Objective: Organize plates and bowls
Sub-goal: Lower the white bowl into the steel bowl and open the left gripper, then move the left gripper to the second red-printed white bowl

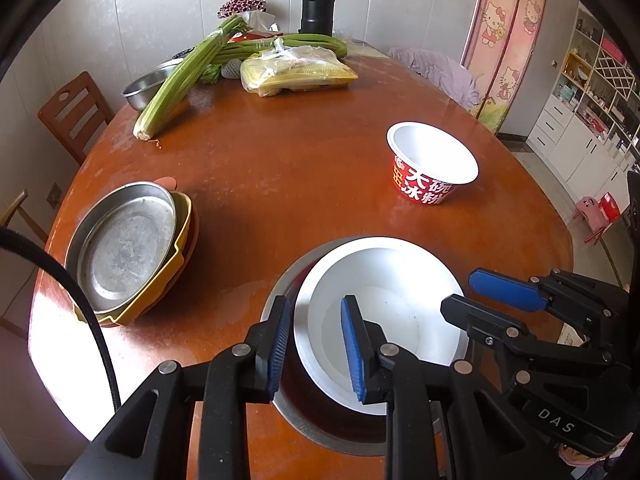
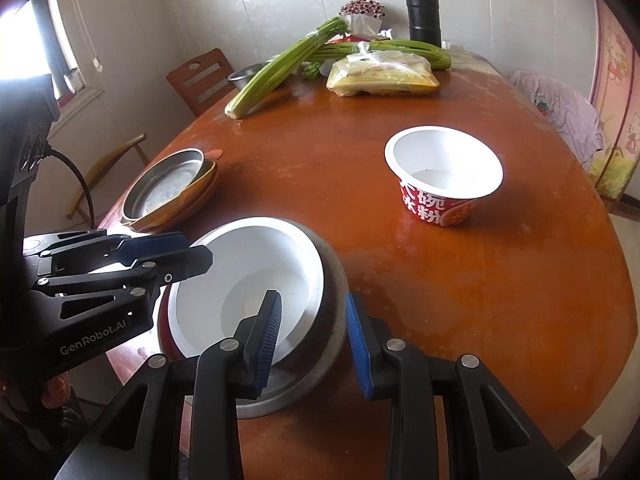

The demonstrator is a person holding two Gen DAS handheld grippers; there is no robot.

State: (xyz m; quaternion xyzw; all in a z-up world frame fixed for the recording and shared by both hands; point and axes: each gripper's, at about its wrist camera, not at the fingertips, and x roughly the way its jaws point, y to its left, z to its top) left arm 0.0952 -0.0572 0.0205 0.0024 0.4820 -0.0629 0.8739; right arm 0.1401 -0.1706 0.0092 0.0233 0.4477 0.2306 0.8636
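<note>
Near edge of the table: a white bowl sits nested, off-centre, inside a steel bowl, both upright
Left gripper: jaws set narrow, straddling the white bowl's left rim, with one finger inside the bowl and the other outside its wall, over the steel bowl; whether the pads actually press cannot be told
Right gripper: clamped narrow across the right side, inner finger inside the white bowl, outer finger outside the steel bowl, so both walls are pinched together
Bowl relative to grippers: it lies between the two, just under and ahead of the fingertips, with a pair of fingers flanking the rim on each side
Elsewhere on the table: a red printed paper bowl stands alone, well apart to the far right; a stack of plates topped by a metal pan lies to the left
Risk, uneven grip: if only one side bites, a lift would likely tip the pair, and the loose white bowl could slide out
Risk, thin wall: the white bowl looks light and flexible, so a hard pinch may buckle its rim
Risk, table edge: the pair sits near the edge, so a slip toward the person could drop it
Risk, crowding: the two grippers are close together over one bowl and could knock into each other
</note>
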